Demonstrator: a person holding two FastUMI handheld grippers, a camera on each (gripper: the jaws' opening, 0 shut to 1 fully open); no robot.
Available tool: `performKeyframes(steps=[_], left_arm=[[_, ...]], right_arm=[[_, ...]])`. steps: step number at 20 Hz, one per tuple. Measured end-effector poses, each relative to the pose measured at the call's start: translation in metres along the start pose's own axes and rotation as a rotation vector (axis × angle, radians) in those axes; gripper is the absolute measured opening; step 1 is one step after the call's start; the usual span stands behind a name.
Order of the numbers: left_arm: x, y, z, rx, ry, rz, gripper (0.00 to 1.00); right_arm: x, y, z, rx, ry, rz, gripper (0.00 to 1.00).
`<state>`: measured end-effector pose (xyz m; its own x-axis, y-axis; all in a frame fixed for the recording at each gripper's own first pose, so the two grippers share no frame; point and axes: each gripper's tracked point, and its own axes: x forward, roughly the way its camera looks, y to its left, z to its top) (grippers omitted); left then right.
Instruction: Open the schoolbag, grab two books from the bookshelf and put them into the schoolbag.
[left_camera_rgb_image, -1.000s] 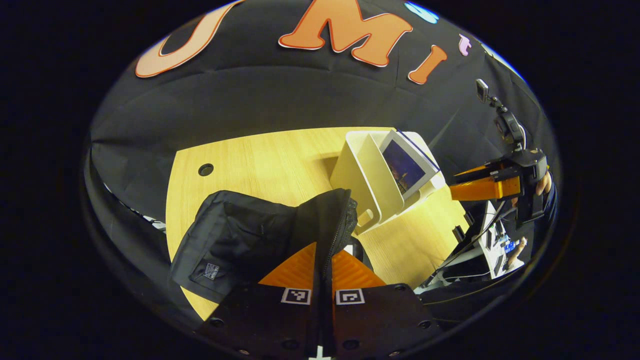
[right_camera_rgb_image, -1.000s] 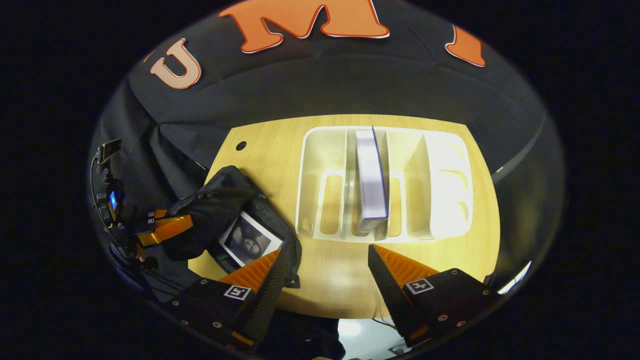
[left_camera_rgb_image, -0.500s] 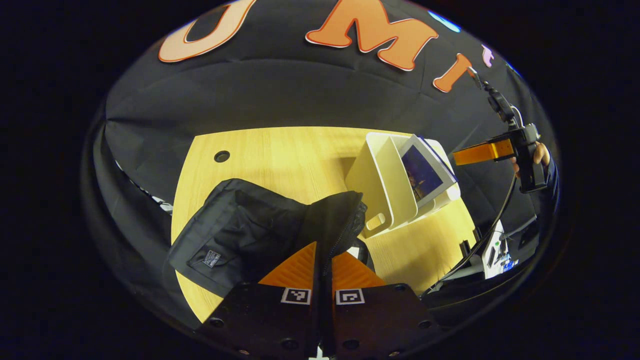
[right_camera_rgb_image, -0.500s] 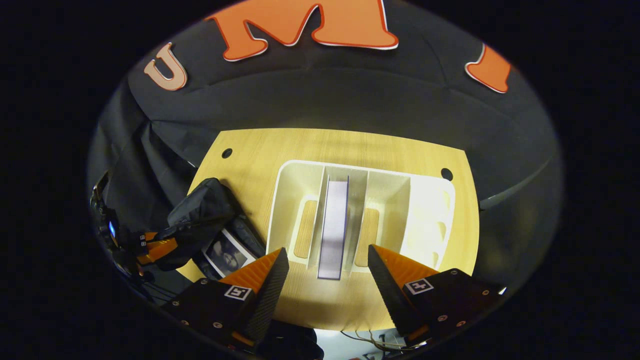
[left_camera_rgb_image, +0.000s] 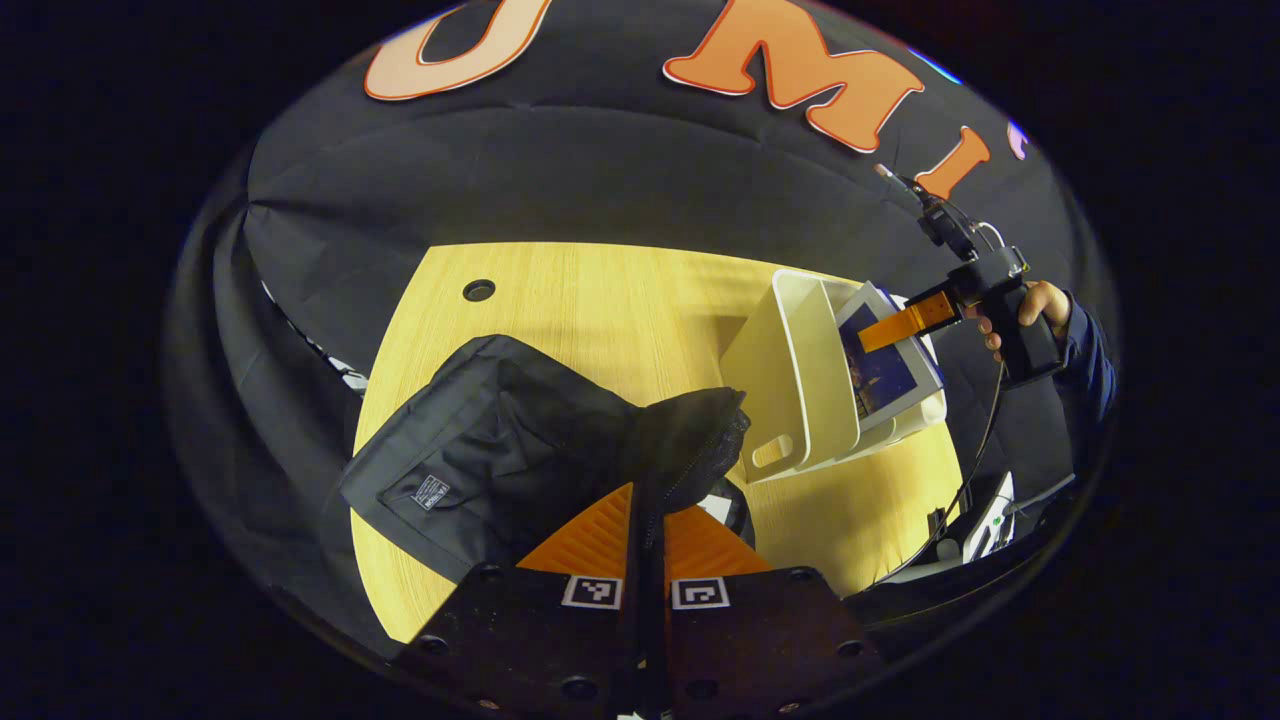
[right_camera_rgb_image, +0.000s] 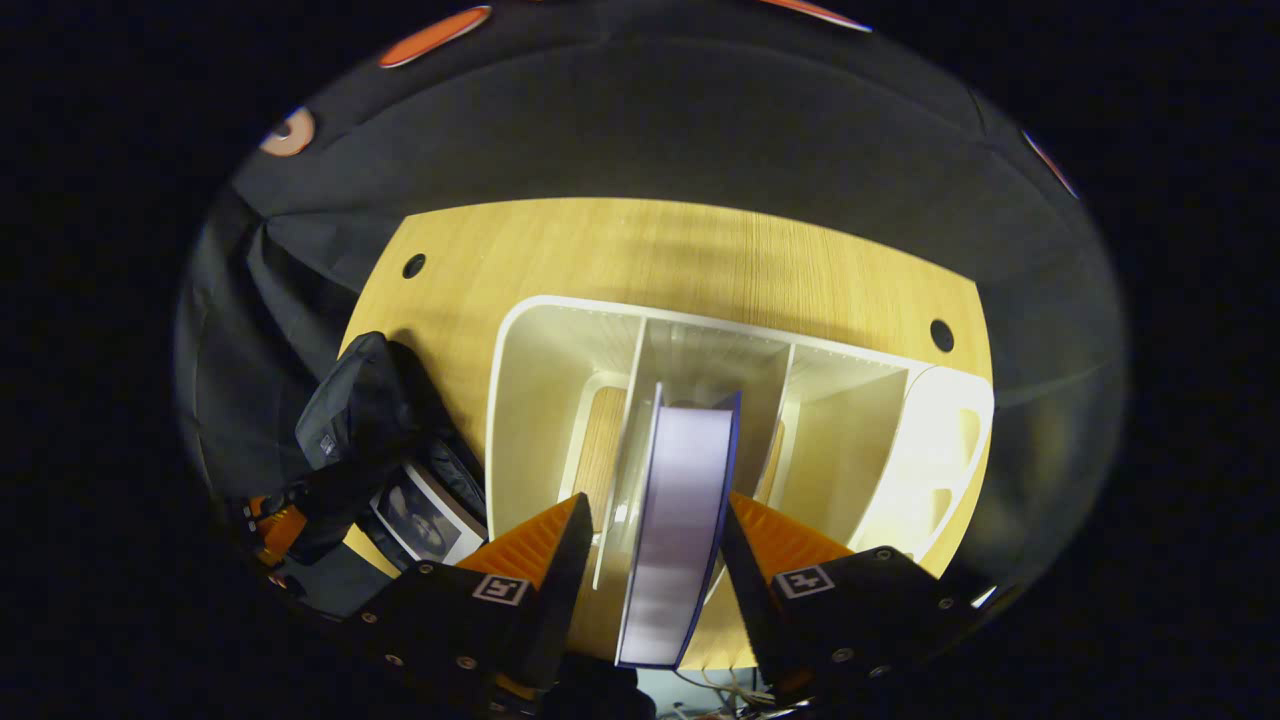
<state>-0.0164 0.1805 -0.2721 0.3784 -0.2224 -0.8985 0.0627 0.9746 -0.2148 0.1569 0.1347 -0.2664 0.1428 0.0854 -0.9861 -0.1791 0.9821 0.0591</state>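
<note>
**Right gripper straddling the book**

The right gripper (right_camera_rgb_image: 650, 530) is holding its fingers apart around the book (right_camera_rgb_image: 675, 520) standing in the shelf (right_camera_rgb_image: 520, 400). The left gripper (left_camera_rgb_image: 645, 520) is pinching the bag (left_camera_rgb_image: 520, 450) at 9 o'clock of the shelf.

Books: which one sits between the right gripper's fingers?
The white-edged book standing in the bookshelf's middle compartment; the other book, with a dark picture cover, lies in the schoolbag.

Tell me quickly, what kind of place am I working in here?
Likely a staged recording booth, not a real home: a black cloth wall drapes behind a wooden table that carries just the task props, a white bookshelf and a black schoolbag.
</note>
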Motion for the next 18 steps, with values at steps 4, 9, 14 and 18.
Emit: performKeyframes(steps=[4, 9, 14, 18], left_arm=[[0.0, -0.007, 0.001, -0.01, -0.009, 0.0, 0.04], [0.001, -0.007, 0.003, 0.009, -0.009, -0.007, 0.04], [-0.002, -0.007, 0.002, 0.042, -0.015, -0.028, 0.04], [-0.005, -0.005, 0.004, 0.085, -0.022, -0.045, 0.04]], right_arm=[[0.002, -0.007, -0.002, -0.004, 0.034, -0.014, 0.42], [-0.035, -0.01, -0.013, -0.02, 0.003, 0.004, 0.36], [-0.097, -0.014, -0.009, 0.026, -0.119, 0.006, 0.35], [-0.141, -0.009, -0.019, 0.054, -0.196, 0.015, 0.35]])
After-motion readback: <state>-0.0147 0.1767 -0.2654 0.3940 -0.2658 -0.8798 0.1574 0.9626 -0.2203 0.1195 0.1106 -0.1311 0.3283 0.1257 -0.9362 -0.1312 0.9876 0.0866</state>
